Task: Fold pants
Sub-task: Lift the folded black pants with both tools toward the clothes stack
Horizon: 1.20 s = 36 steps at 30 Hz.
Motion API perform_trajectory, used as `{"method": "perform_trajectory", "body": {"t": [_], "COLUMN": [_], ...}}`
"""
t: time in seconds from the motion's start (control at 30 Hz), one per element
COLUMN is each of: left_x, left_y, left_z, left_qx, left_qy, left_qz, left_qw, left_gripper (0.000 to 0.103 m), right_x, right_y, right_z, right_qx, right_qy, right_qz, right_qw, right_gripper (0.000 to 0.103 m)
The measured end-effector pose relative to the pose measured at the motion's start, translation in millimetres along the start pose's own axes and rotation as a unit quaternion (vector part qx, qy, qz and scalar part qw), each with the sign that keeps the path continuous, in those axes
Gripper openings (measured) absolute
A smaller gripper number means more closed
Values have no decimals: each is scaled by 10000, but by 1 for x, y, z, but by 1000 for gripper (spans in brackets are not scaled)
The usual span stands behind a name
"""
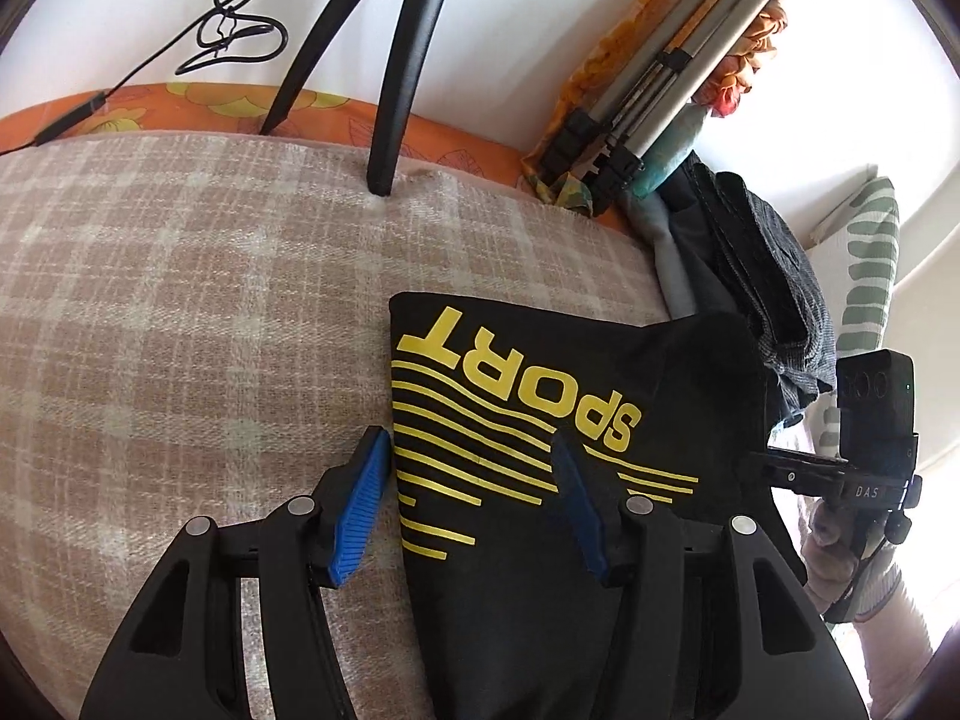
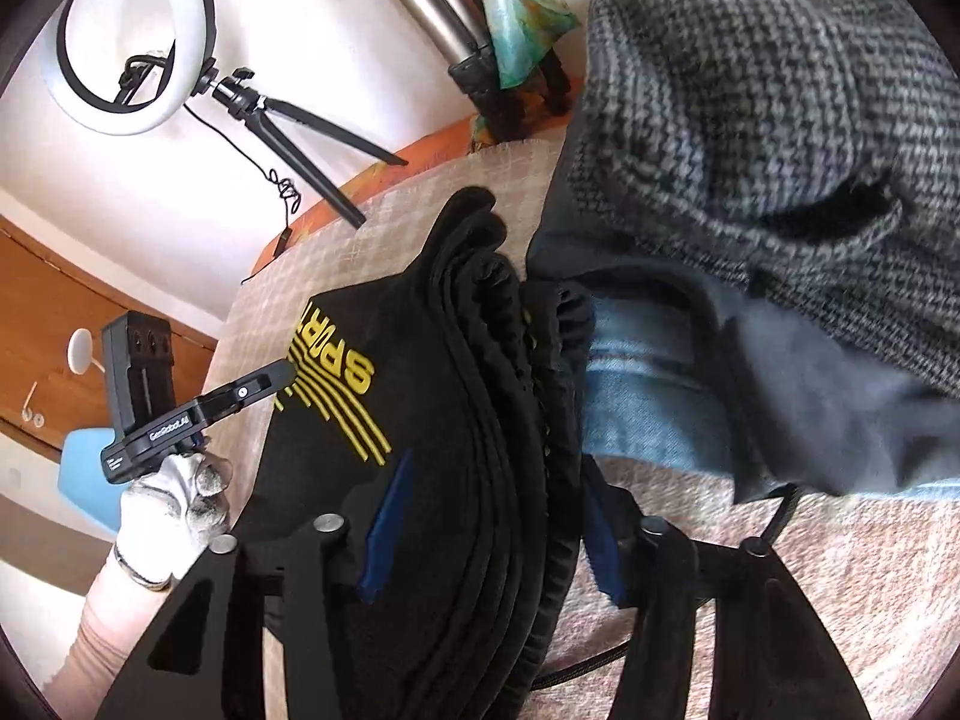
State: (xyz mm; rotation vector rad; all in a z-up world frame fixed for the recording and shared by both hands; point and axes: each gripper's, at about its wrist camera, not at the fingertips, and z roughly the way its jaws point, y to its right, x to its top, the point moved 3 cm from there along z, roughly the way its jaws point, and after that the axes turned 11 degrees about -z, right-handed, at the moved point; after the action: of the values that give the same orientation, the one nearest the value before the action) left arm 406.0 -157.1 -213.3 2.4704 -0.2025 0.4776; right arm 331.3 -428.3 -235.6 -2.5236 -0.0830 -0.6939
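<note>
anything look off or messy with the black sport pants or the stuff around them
The black pants look neatly folded, layers stacked. The untidy part is beside them: a loose heap of clothes, grey knit over denim, touches their edge. Both the left gripper and right gripper are open around the pants, not clamped.

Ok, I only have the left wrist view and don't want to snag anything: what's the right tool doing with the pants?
Observer: The right tool is open, its fingers astride the stacked, folded edge of the pants.
Operator: Anything close on its far side?
Observer: Yes, blue jeans lie right beside the pants, with a grey knit garment piled past them.
</note>
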Motion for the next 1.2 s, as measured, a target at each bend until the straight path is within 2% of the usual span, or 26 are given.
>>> {"method": "perform_trajectory", "body": {"t": [0.07, 0.13, 0.2, 0.23, 0.27, 0.3, 0.37, 0.53, 0.77, 0.93, 1.2], "left_x": [-1, 0, 3, 4, 5, 4, 2, 0, -5, -4, 8], "left_y": [5, 5, 2, 0, -2, -2, 0, 10, 34, 50, 109], "left_z": [2, 3, 5, 7, 8, 9, 8, -3, -43, -74, -109], "left_qx": [110, 71, 49, 57, 54, 42, 58, 103, 62, -130, -406], "left_qy": [21, 27, 55, 48, 83, 124, 200, 449, 954, 1212, 1613], "left_qz": [186, 169, 52, -11, -65, -79, -26, 178, 592, 677, 1173], "left_qw": [9998, 9998, 10000, 10000, 9999, 9999, 9998, 9988, 9937, 9902, 9791], "left_gripper": [43, 43, 32, 18, 12, 10, 5, 3, 3, 3, 3], "right_x": [0, 5, 10, 11, 11, 10, 9, 8, 10, 7, 11], "right_y": [-1, 2, 4, 3, 1, 0, -3, -17, -46, -61, -83], "right_z": [2, 5, 10, 12, 13, 16, 17, 3, -27, -58, -122], "right_qx": [-111, -4, 133, 148, 89, -17, -101, -217, -384, -442, -676], "right_qy": [6, 88, 183, 219, 233, 202, 244, 549, 887, 1190, 1754], "right_qz": [-85, 50, 218, 222, 178, 112, 34, -242, -702, -898, -1179], "right_qw": [9999, 9999, 9995, 9994, 9995, 9997, 9996, 9980, 9928, 9878, 9751], "right_gripper": [52, 55, 57, 54, 38, 26, 17, 14, 13, 13, 13]}}
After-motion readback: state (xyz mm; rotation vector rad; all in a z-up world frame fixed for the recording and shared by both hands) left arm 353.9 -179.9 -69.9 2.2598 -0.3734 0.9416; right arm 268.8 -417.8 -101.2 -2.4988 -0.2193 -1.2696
